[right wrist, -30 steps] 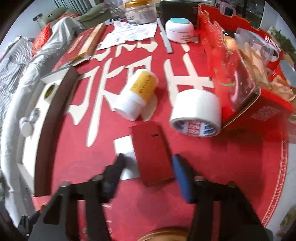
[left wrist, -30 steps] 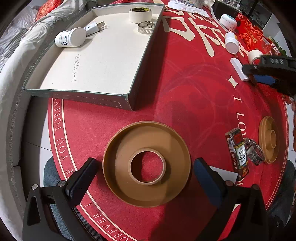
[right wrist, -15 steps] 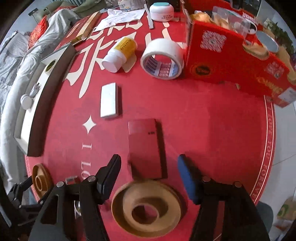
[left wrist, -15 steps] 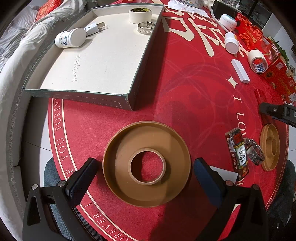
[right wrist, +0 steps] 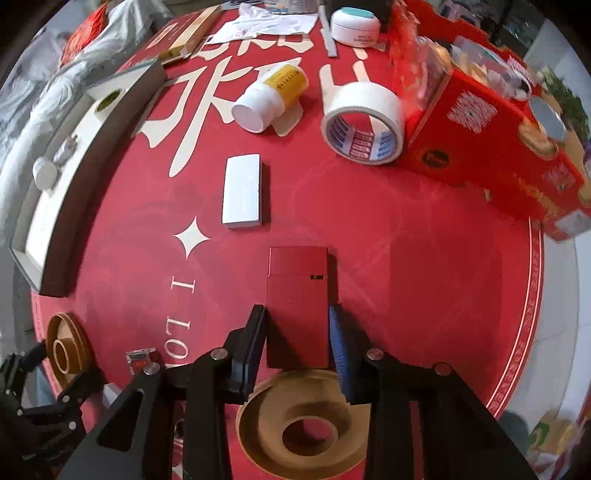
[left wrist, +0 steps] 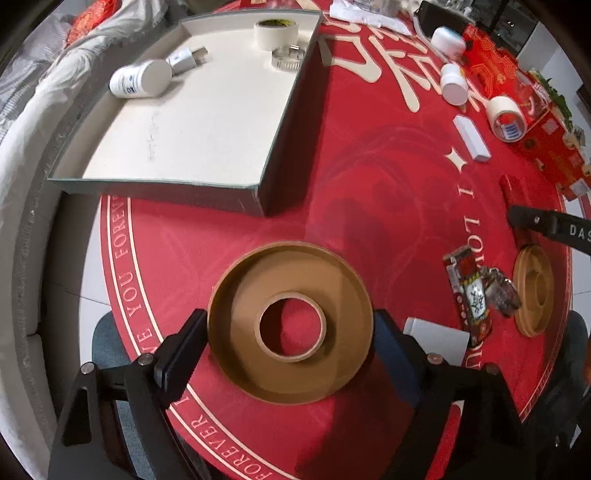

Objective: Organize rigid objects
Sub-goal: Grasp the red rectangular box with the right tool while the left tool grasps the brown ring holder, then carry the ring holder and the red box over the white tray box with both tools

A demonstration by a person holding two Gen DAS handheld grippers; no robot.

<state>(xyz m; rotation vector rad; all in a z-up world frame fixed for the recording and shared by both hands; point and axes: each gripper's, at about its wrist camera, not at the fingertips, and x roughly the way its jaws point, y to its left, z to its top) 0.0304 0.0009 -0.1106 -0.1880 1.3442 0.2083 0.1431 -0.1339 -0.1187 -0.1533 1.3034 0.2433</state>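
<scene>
Right gripper [right wrist: 298,334]: jaws drawn in on the red flat box [right wrist: 297,295], pads against its two long sides at the near end; the box lies flat on the red mat [right wrist: 424,258]. Its jaws have just been closing, box between them. Just behind the jaws, a brown cardboard spool [right wrist: 306,424], its rim touching the box's near end. Ahead and slightly left of the jaws, a white flat box [right wrist: 242,192]. Further ahead, a white bottle with yellow label [right wrist: 271,98] on its side and a white tape roll [right wrist: 364,122] against a red carton [right wrist: 491,147].

Left gripper [left wrist: 290,334]: jaws wide, one on each side of a large brown spool [left wrist: 290,328], the left pad at its rim, the right pad very near; cannot tell if they press. Its jaws have just been closing. Right of the jaws, a white card [left wrist: 436,339], then a red packet [left wrist: 469,291]. Ahead and left, the open tray [left wrist: 258,195] holding a white bottle [left wrist: 140,79], a plug [left wrist: 186,59], a tape roll [left wrist: 275,31] and a metal clamp [left wrist: 288,59].
</scene>
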